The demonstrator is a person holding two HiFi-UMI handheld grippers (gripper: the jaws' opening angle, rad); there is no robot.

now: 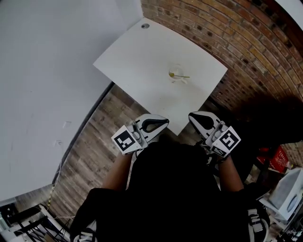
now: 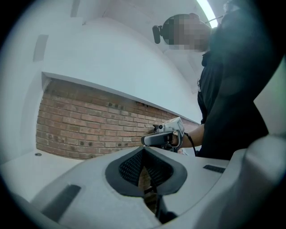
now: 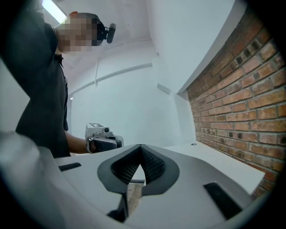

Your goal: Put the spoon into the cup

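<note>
Spoon point(image 1: 182, 76) is sitting in the cup point(image 1: 174, 72) out on the tabletop point(image 1: 137, 56). Left gripper point(image 1: 162, 122) and right gripper point(image 1: 194, 116) both have their fingers pressed together, nothing in them.

Reads to me as a bare test rm or lab corner, prob. an office-type bldg. Plain white desk point(image 1: 142, 52) w/ a cable hole point(image 1: 145, 26) at its far corner, set vs. a brick wall point(image 1: 246, 42) on the right. Blank white wall point(image 1: 42, 71) on the left w/ small plates point(image 1: 66, 125) low down. Wood-look floor point(image 1: 90, 156). Near left: loose cables point(image 1: 23, 222) on the floor. Near right: red crate point(image 1: 277, 160) & a white unit point(image 1: 286, 191), can't tell what. Strip light point(image 3: 52, 11) overhead.
</note>
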